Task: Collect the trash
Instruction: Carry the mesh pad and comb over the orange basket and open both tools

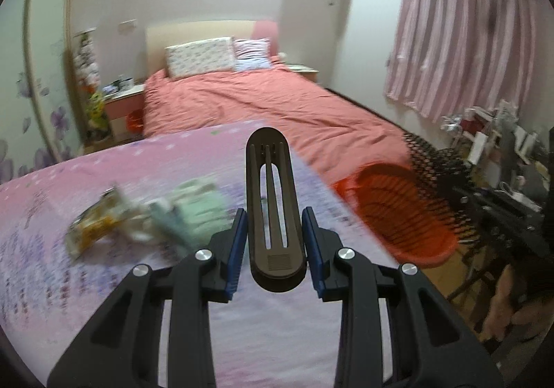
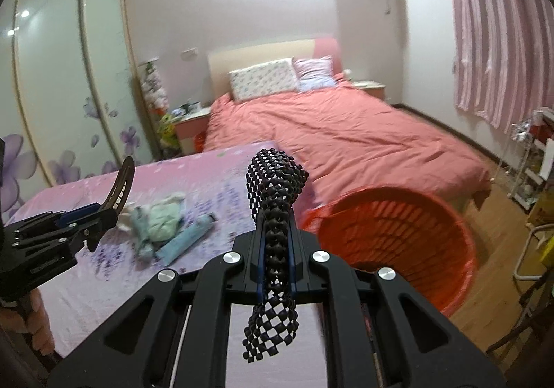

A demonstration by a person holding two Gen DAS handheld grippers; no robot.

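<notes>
My left gripper (image 1: 275,235) is shut on a dark brown slotted oblong piece (image 1: 271,201) that sticks up and forward from its blue pads. My right gripper (image 2: 277,246) is shut on a black mesh strip (image 2: 275,187), which curls over above the jaws and hangs down behind them. An orange slatted basket (image 2: 398,235) stands on the floor just right of the table, in front of the right gripper; the basket (image 1: 398,211) also shows in the left wrist view. On the table lie a pale green crumpled wad (image 2: 162,218), a light blue tube (image 2: 187,239) and a yellow wrapper (image 1: 93,225).
The table carries a pink and lilac flowered cloth (image 1: 104,284). Behind it is a bed with a salmon cover (image 2: 346,138). Cluttered shelves (image 1: 491,138) stand at the right under pink curtains (image 1: 460,41). A person's hand (image 1: 509,311) holds the right gripper.
</notes>
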